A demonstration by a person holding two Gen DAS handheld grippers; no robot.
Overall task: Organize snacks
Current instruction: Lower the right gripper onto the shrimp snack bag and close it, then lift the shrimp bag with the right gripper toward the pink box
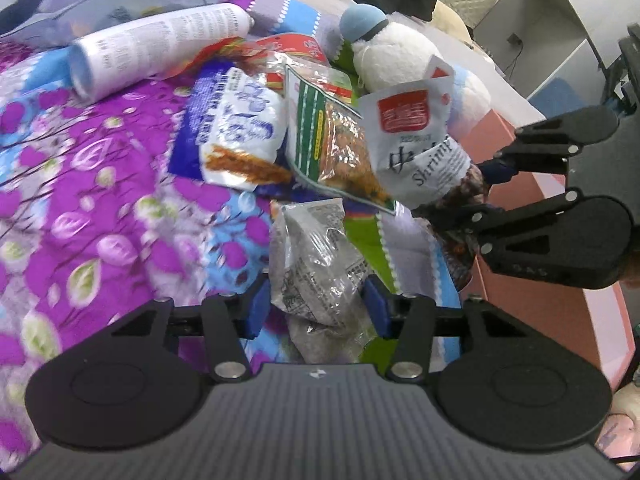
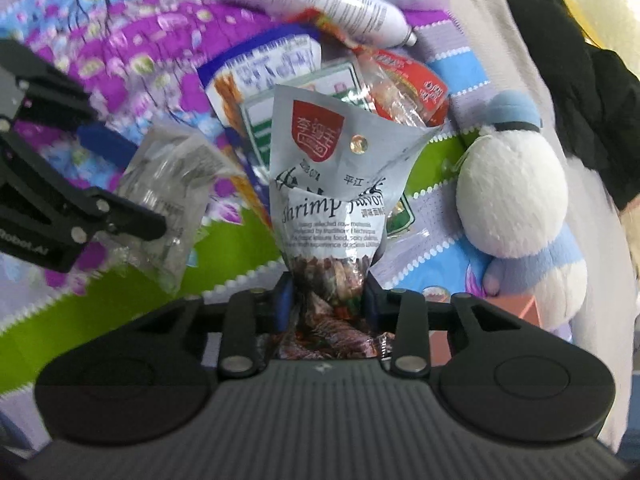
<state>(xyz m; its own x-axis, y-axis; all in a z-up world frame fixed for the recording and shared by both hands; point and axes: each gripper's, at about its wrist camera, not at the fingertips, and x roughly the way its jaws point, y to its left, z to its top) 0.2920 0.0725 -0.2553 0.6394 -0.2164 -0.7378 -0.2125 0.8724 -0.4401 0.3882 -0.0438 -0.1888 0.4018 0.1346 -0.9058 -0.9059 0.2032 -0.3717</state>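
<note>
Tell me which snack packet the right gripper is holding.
The white "Shrimp flavor" packet with the red logo, pinched at its bottom in the right gripper. The crinkled clear packet sits in the left gripper instead.

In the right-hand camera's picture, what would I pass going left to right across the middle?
Left gripper → clear crinkled packet → shrimp flavor packet → white and blue plush toy.

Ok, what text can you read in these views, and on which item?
"Shrimp flavor": grey foil snack bag between the right gripper pads.
"Robot.AI", partly cut off: black left gripper body.
White spray can, crinkled clear packet: print too blurred.
</note>
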